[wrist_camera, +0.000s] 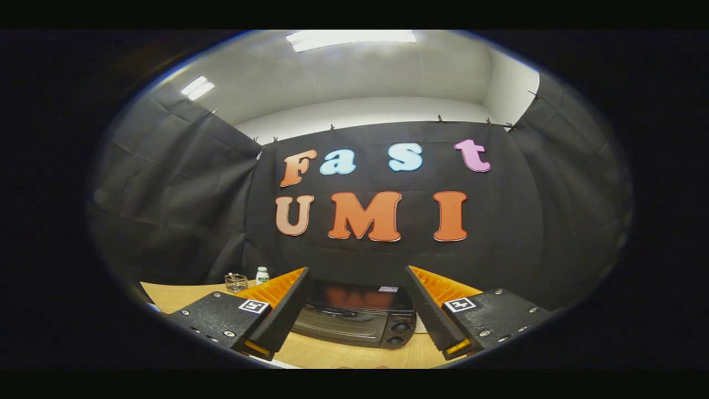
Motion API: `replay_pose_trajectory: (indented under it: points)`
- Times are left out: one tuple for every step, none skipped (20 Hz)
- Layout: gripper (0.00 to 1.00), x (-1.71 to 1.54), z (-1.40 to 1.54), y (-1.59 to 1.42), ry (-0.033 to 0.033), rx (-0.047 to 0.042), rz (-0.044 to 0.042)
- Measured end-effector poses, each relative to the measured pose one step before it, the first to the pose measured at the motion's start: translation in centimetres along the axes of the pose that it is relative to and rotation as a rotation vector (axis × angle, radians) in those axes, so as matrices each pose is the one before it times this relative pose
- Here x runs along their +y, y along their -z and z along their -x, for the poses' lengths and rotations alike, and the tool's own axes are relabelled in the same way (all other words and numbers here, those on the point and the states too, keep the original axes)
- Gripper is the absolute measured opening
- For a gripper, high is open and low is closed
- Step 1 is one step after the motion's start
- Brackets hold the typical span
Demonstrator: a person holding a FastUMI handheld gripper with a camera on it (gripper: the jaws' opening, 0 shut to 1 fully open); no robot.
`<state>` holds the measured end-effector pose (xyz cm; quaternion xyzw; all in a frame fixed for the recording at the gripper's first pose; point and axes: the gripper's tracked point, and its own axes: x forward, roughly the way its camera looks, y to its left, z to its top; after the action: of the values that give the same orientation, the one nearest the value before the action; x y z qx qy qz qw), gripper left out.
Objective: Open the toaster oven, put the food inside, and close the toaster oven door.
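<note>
You have a pale wooden table (183,296) ahead. On it, the toaster oven (354,318) sits beyond the gap between your spread fingers; a small glass container (236,282) and white bottle (262,275) stand past the left finger.

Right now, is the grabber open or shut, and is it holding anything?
Gripper: open, holding nothing. Its fingers are spread apart, with the closed toaster oven on the table just ahead between them.

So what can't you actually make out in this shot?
- Food: hidden or too small to tell.
- Toaster oven: both ends covered by the open gripper fingers; glass too dark to see inside.
- Small bottle and clear holder on the table: too small to identify contents.
</note>
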<state>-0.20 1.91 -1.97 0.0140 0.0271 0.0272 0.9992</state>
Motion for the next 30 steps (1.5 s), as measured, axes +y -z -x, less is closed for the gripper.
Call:
replay_pose_trajectory:
  points:
    - [0.99, 0.281, -0.159, 0.218, -0.00420, 0.00358, -0.00041]
    - [0.99, 0.099, -0.250, 0.230, -0.00135, 0.00321, 0.00178]
    - [0.99, 0.192, -0.261, 0.295, -0.00248, 0.00509, 0.00139]
    - [0.99, 0.309, -0.104, 0.520, -0.00480, 0.00737, -0.00033]
    - [0.99, 0.425, -0.203, 0.477, -0.00733, 0.01011, -0.00167]
    - [0.99, 0.555, -0.612, 0.512, -0.00621, 0.00968, -0.00063]
    - [0.99, 0.406, -0.686, 0.503, -0.00417, 0.01037, 0.00006]
    - [0.99, 0.404, -0.785, 0.572, -0.00558, 0.01095, 0.00048]
    - [0.99, 0.371, -0.869, 0.696, -0.00357, 0.01535, -0.00063]
    - [0.99, 0.375, -0.970, 1.027, -0.00542, 0.02189, -0.00278]
    - [0.99, 0.304, -0.959, 1.049, -0.00245, 0.02467, -0.00395]
    - [0.99, 0.245, -1.093, 1.422, 0.00061, 0.03398, -0.00724]
    - [0.99, 0.325, -1.047, 1.362, -0.00572, 0.03629, -0.01141]
    - [0.99, 0.367, -1.192, 1.296, -0.00813, 0.03572, -0.01043]
    - [0.99, 0.222, -1.139, 1.165, -0.00389, 0.03094, -0.00668]
    - [0.99, -0.086, -0.779, 0.657, 0.00487, 0.01924, -0.00112]
    - [0.99, -0.304, -0.685, 0.464, 0.01472, 0.00529, -0.00701]
    - [0.99, -0.173, -0.507, 0.389, 0.00772, 0.00368, -0.00575]
    - [0.99, -0.029, -0.570, 0.286, 0.00709, 0.00327, -0.00639]
    - [0.99, 0.044, -0.481, 0.286, 0.00435, 0.00320, -0.00386]
    - [1.00, 0.102, -0.488, 0.302, 0.00591, 0.00736, 0.00234]
    - [0.99, 0.108, -0.389, 0.475, 0.00297, 0.01146, 0.00514]
    - [0.99, 0.184, -0.285, 0.477, 0.00225, 0.01302, 0.00828]
    - [0.99, 0.124, -0.197, 0.431, 0.00088, 0.01321, 0.01047]
    - [0.99, 0.118, -0.230, -0.286, 0.00125, -0.01977, -0.00778]
    - [1.00, -0.115, -0.055, 0.123, 0.00263, 0.00598, -0.00262]
    - [0.99, -0.027, 0.088, 0.093, 0.00179, 0.00639, -0.01383]
    - [1.00, -0.080, 0.189, 0.066, 0.00195, -0.00080, -0.01534]
    - [0.99, 0.127, 0.106, -0.125, -0.00081, -0.00553, 0.00381]
    - [0.98, 0.194, 0.211, 0.094, -0.00063, -0.00455, 0.00452]
